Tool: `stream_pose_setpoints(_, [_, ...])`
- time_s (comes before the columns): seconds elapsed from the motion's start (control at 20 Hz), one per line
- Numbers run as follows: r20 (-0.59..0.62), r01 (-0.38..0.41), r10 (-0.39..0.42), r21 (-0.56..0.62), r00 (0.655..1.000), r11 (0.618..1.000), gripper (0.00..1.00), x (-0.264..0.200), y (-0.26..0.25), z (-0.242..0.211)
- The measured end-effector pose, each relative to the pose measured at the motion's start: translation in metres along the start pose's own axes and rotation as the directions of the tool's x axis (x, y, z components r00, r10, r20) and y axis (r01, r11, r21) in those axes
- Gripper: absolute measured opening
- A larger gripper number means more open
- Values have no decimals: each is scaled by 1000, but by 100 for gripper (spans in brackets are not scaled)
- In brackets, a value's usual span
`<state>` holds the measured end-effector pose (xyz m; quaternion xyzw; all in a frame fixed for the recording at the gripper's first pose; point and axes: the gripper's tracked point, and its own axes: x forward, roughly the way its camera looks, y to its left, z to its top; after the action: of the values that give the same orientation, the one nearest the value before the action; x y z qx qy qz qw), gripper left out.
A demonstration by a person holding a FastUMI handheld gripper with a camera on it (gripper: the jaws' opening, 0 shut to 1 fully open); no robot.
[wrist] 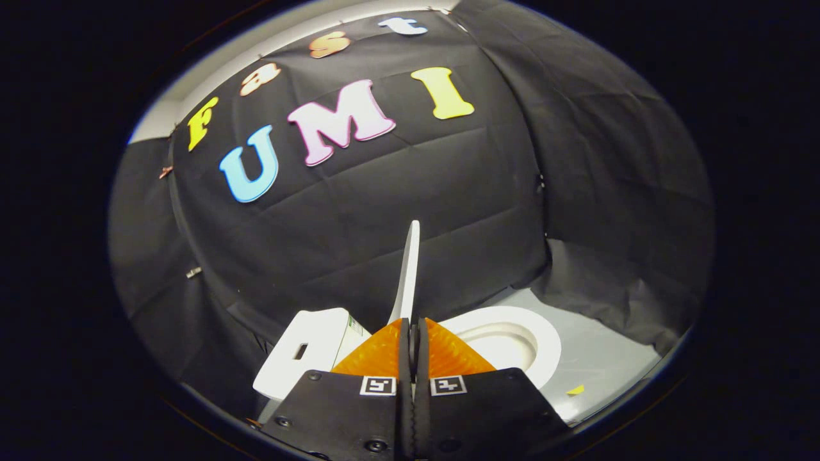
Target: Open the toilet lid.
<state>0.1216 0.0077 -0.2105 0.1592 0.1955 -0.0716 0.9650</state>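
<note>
Tool pressed together on the toilet lid, both fingers pinching its near edge, almost no gap between them. Lid raised and seen edge-on, a thin white blade rising straight up just ahead of the fingertips against the black cloth wall. Beyond the right finger, toilet seat uncovered, pale ring around the bowl opening. Beyond the left finger, white tank with a small dark slot on its face. Toilet standing on a light grey floor; small yellow scrap lying on that floor, near the seat's rim.
</note>
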Motion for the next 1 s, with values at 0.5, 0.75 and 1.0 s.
stream_pose_setpoints(0.5, [44, 57, -46, -307, 998, 950, 5, -8, 101, -10])
stream_pose_setpoints(0.75, [70, 54, -26, -428, 997, 902, 5, -9, 149, -21])
stream_pose_setpoints(1.0, [59, -3, 39, -519, 997, 855, 5, -10, 199, -40])
